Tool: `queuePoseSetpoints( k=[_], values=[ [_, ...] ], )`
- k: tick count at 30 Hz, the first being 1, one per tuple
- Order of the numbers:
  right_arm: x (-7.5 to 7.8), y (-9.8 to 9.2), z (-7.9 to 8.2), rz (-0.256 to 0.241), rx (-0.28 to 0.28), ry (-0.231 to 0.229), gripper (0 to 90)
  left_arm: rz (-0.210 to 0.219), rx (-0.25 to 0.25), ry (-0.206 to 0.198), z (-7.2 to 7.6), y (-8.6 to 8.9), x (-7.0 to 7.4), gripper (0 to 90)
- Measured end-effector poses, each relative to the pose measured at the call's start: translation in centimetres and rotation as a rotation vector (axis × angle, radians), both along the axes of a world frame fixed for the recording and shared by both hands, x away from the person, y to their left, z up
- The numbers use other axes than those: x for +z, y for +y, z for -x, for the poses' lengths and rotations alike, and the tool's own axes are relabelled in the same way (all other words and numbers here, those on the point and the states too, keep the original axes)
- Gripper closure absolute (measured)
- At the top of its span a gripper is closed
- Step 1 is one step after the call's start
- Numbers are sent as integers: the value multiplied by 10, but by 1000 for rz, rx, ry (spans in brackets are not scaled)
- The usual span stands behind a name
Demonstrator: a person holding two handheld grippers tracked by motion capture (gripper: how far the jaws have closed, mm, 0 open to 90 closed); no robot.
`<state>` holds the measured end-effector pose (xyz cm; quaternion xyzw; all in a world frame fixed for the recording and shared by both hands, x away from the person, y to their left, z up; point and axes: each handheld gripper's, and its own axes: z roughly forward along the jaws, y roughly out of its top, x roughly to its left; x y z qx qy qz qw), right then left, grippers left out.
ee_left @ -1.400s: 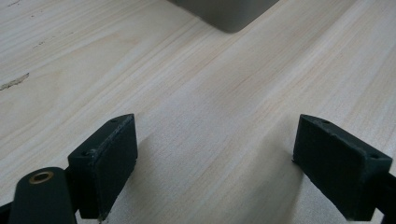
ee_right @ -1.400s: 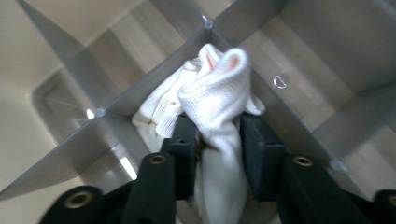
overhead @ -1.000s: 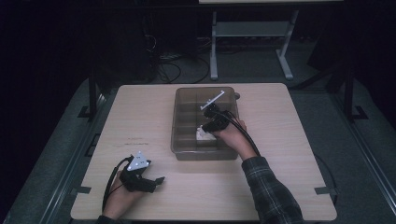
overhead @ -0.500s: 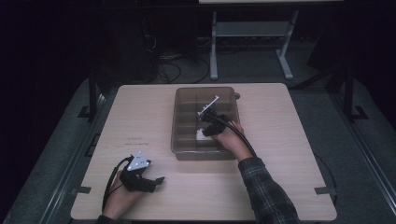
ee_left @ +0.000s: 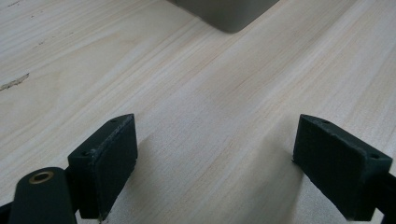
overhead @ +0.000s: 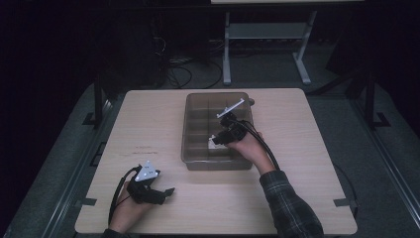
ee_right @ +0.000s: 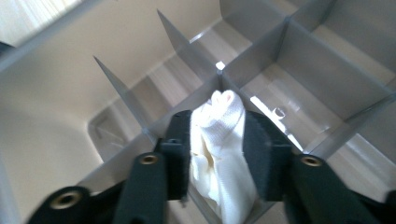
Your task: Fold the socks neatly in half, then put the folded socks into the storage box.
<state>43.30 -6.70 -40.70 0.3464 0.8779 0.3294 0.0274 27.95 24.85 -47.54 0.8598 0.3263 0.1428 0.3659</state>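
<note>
Fingers [ee_right: 261, 154] of the right gripper [ee_right: 217, 154] are pinching a white cloth [ee_right: 219, 140] over the divided tray [overhead: 190, 124]; the left gripper [ee_left: 215, 163] is resting spread wide on the table [ee_left: 210, 84].

Over the last second I have drawn my right gripper [overhead: 221, 139], with the white cloth [ee_right: 219, 140] pinched between its jaws, a little toward the near end of the divided tray [overhead: 198, 163]. My forearm has slid back along the table with it.

Cloth [ee_right: 217, 140] inside organizer [overhead: 195, 148] (on table [overhead: 148, 124]).
</note>
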Motion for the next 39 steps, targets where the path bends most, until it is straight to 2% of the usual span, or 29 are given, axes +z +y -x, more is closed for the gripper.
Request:
queuePoseSetpoints(
  k=[1, 4, 7, 14, 19, 23, 25, 29, 31, 35, 37, 39],
  values=[
    [0, 0, 0, 0, 0, 0, 567, -1, 0, 2, 0, 0, 0, 132],
    [7, -6, 3, -38, -7, -12, 500, 0, 1, 0, 0, 0, 0, 132],
    [15, -10, 8, -53, -18, -27, 432, -1, -1, 1, 0, 0, 0, 132],
    [30, -24, 21, -61, -30, -63, 339, 4, 3, 1, 0, 0, 0, 132],
    [36, -33, 33, -81, -48, -100, 227, 3, 3, 0, 0, 0, 0, 132],
    [36, -40, 37, -99, -57, -108, 171, 2, 3, 0, 0, 0, 0, 132],
    [36, -47, 41, -82, -78, -108, 136, 2, 3, 0, 0, 0, 0, 132],
    [37, -53, 45, -76, -80, -120, 88, 2, 3, 0, 0, 0, 0, 132],
    [37, -62, 50, -98, -105, -121, 25, 2, 4, 0, 0, 0, 0, 132],
    [34, -72, 54, -105, -126, -134, 6, 3, 4, 1, 0, 0, 0, 132],
    [32, -84, 61, -129, -139, -145, 7, 3, 5, 1, 0, 0, 0, 132],
    [32, -87, 63, -132, -143, -155, 6, 4, 7, 1, 0, 0, 0, 132]
  ],
)
